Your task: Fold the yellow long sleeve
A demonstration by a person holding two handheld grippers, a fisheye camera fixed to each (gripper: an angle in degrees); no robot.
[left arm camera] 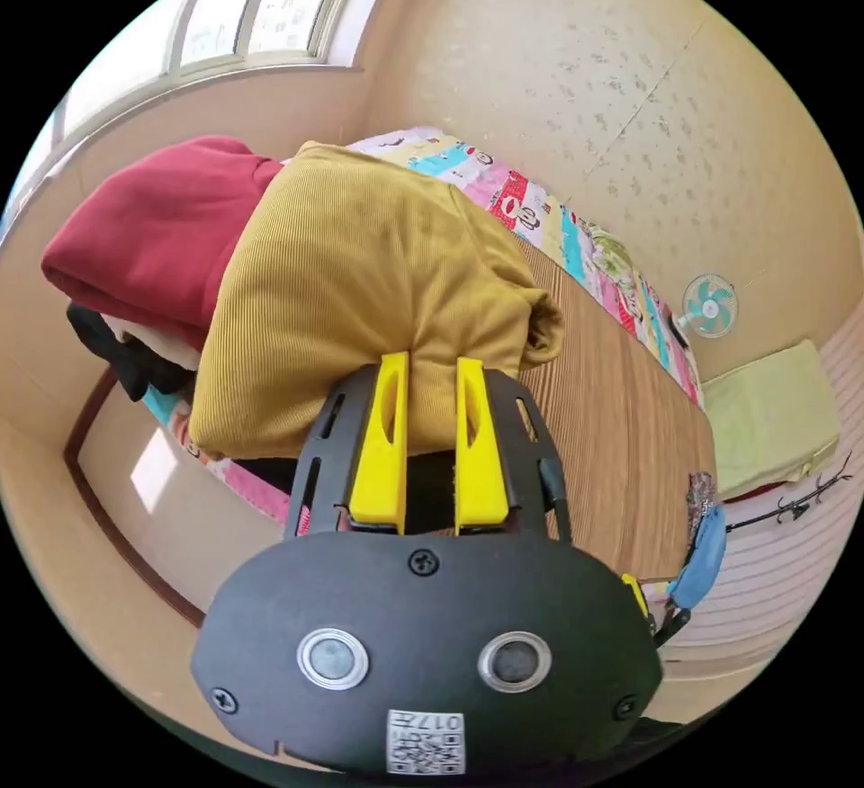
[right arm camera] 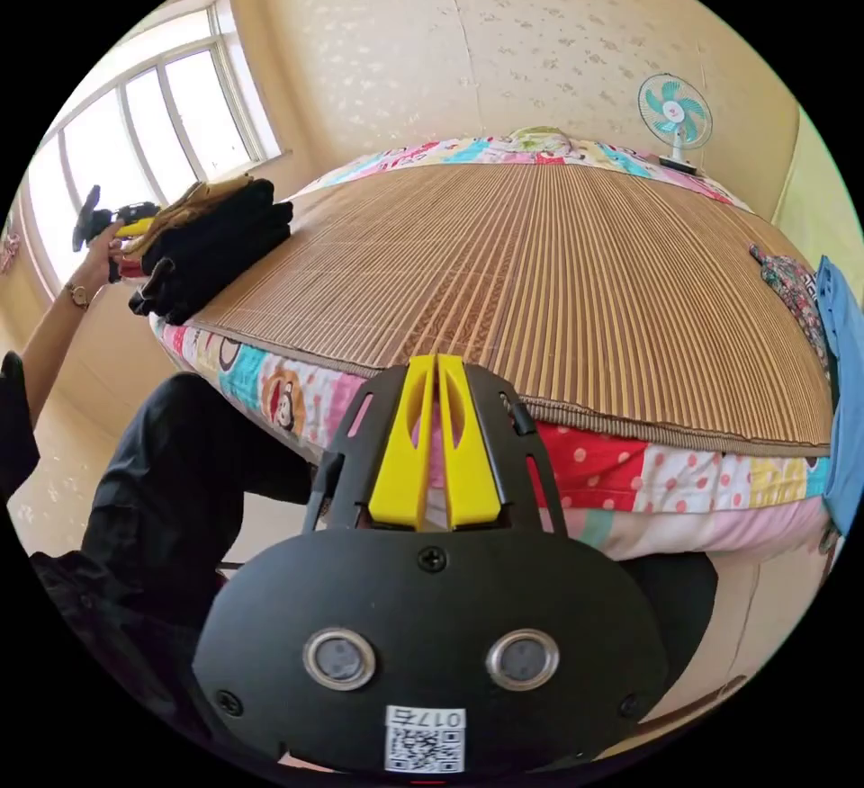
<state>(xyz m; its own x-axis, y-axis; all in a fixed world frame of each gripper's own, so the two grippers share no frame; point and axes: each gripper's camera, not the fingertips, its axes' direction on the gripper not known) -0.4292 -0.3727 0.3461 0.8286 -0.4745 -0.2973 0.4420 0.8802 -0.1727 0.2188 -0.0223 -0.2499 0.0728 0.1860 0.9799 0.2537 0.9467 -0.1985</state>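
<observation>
The left tool (left arm camera: 430, 365) pinches the folded yellow long sleeve (left arm camera: 360, 284) on top of a red garment (left arm camera: 153, 230) at 10 o'clock, at the bed's edge. The right tool (right arm camera: 436, 365), jaws closed on nothing, hangs before the bamboo mat (right arm camera: 540, 284)

We saw bright daylight pouring through the window (right arm camera: 135, 149), its panes blown out to white glare. It threw a sunlit patch on the floor (left arm camera: 153, 469). Both fisheye views bent straight lines at their edges, yet stayed sharp.
</observation>
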